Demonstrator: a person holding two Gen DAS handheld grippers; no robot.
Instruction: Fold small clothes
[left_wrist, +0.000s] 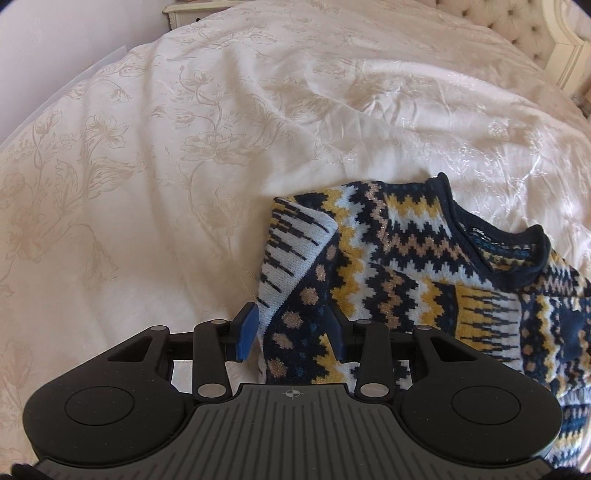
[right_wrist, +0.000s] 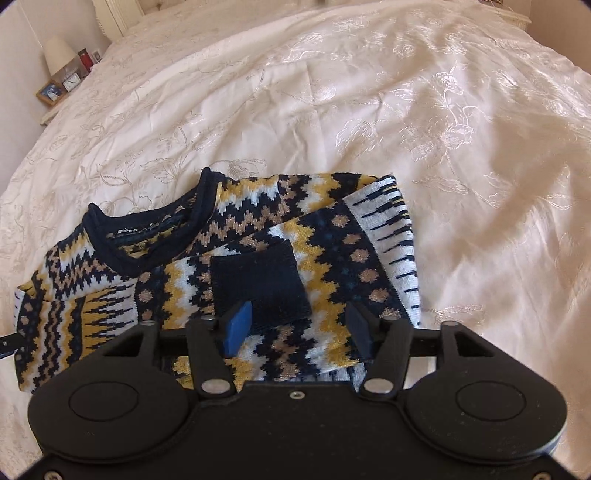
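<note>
One patterned sweater (right_wrist: 229, 266) lies on one bed (right_wrist: 461, 129), just ahead of the fingers. Far beyond the fingers stand one lamp (right_wrist: 59, 55), one clock (right_wrist: 71, 80) and one picture frame (right_wrist: 50, 92).

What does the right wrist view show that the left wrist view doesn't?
Right wrist only: the sweater's dark cuff folded across its front, and a nightstand with a lamp, clock and picture frame.
Left wrist only: a tufted headboard and the sleeve fold between the open left gripper fingers.
Both: the patterned sweater with its navy collar on the floral bedspread. The right gripper is open too.
</note>
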